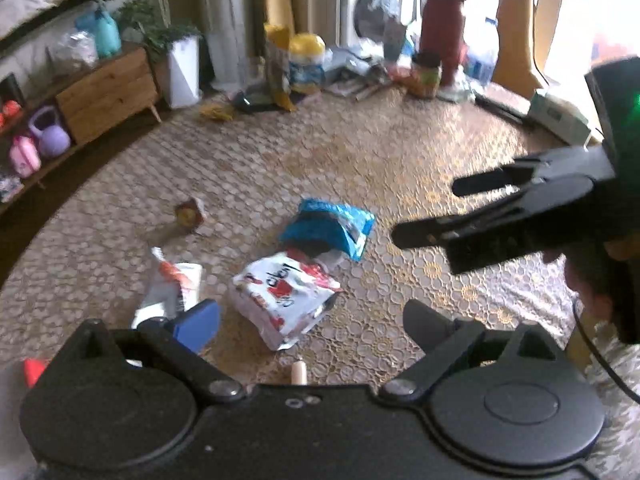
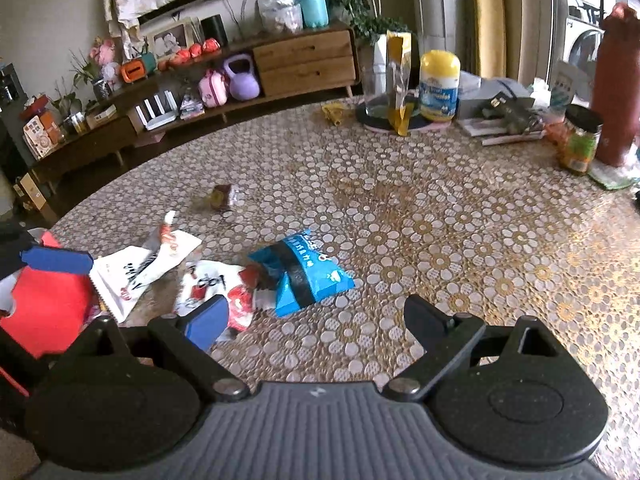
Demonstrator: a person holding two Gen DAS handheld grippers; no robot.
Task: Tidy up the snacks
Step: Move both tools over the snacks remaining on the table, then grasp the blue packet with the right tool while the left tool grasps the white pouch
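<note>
Round table [image 2: 440, 220] under a gold-and-white flower cloth, filling the middle of both views. Behind it, upper left of the right wrist view: long wooden sideboard [image 2: 304, 64] crowded with ornaments.

Left gripper [image 1: 312, 320] across the bottom of its own view, jaws spread wide, nothing between the pads. In the right wrist view, only one blue-padded finger of it showing at the left edge, above a red box [image 2: 44, 304] at the lower left of the frame.

Right gripper [image 2: 318, 318] across the bottom of its own view, jaws likewise wide apart and empty. Also reaching in from the right edge of the left wrist view, both black fingers parted over bare cloth.

At the far rim of the table, upper right of the right wrist view: tall red flask [image 2: 616, 88], with a dark-lidded jar [image 2: 580, 140] just beside it. Further left along the rim: yellow-lidded tub [image 2: 438, 84] and an upright yellow pouch [image 2: 398, 80].

Snacks loose on the cloth, lower centre of both frames:
- White-and-red bag [image 1: 284, 296], crumpled, lying just beyond the left gripper's fingers.
- Blue bag [image 1: 332, 228], touching the far end of the white-and-red one.
- White flat packet [image 1: 172, 284], to the left of those two, partly behind the left gripper's blue pad in the picture.
- Small brown wrapped snack [image 1: 192, 212], alone, further up and left, apart from the rest.
</note>
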